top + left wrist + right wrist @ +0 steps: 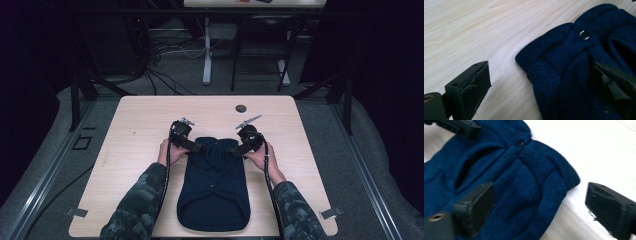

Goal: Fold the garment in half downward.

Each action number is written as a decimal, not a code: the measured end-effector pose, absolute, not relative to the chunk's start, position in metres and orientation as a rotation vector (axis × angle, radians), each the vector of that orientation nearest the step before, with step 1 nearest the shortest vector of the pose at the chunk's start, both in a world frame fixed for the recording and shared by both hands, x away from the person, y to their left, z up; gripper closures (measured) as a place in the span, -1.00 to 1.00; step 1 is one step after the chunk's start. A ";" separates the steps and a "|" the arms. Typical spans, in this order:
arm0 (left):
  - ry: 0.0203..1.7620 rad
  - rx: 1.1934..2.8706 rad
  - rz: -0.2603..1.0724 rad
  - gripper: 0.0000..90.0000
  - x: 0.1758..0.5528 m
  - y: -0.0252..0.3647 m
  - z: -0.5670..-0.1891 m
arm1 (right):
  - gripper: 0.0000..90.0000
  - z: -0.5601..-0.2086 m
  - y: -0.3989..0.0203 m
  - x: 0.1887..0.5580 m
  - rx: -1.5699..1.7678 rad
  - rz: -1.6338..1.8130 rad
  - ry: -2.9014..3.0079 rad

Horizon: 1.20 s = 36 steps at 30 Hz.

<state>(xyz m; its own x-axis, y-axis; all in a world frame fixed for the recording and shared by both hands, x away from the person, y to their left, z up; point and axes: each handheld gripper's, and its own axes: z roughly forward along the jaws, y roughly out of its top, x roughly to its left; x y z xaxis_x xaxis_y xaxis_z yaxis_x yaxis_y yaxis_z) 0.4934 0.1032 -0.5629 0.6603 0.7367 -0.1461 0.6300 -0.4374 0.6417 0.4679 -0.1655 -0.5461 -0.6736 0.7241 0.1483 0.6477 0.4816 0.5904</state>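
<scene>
A dark blue knitted garment [215, 190] lies flat on the wooden table [140, 125], its collar end pointing away from the person. My left gripper [199, 148] is open at the collar's left corner; in the left gripper view [542, 72] one jaw is over bare wood and the other over the fabric [564, 57], near a metal snap [584, 35]. My right gripper [232, 150] is open at the collar's right corner. Its own view [540, 195] has one jaw above the knit [524, 170] and one above the table. A dark button [519, 143] sits on the collar.
A round dark hole [241, 108] marks the table's far side. Beyond the far edge stand a white desk leg [207, 50], black frame posts and floor cables [165, 50]. Bare wood lies left and right of the garment.
</scene>
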 end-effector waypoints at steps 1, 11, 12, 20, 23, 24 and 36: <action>1.058 2.196 0.199 -0.92 0.495 0.103 -0.565 | -0.68 -0.547 -0.165 0.470 1.223 0.949 2.598; 1.095 2.209 0.184 -0.88 0.503 0.100 -0.573 | -0.37 -0.563 -0.156 0.482 1.311 0.889 2.581; 1.086 2.224 0.196 -0.87 0.503 0.099 -0.573 | -0.34 -0.564 -0.157 0.482 1.301 0.881 2.583; 1.075 2.241 0.288 -0.73 0.496 0.094 -0.574 | 0.07 -0.563 -0.154 0.477 1.249 0.885 2.598; 1.054 2.232 0.301 -0.64 0.494 0.094 -0.574 | 0.17 -0.565 -0.153 0.475 1.242 0.919 2.574; 1.052 2.229 0.303 -0.59 0.493 0.094 -0.575 | 0.20 -0.566 -0.153 0.473 1.231 0.921 2.567; 1.019 2.183 0.273 0.07 0.486 0.094 -0.574 | 0.42 -0.571 -0.157 0.463 1.234 1.024 2.510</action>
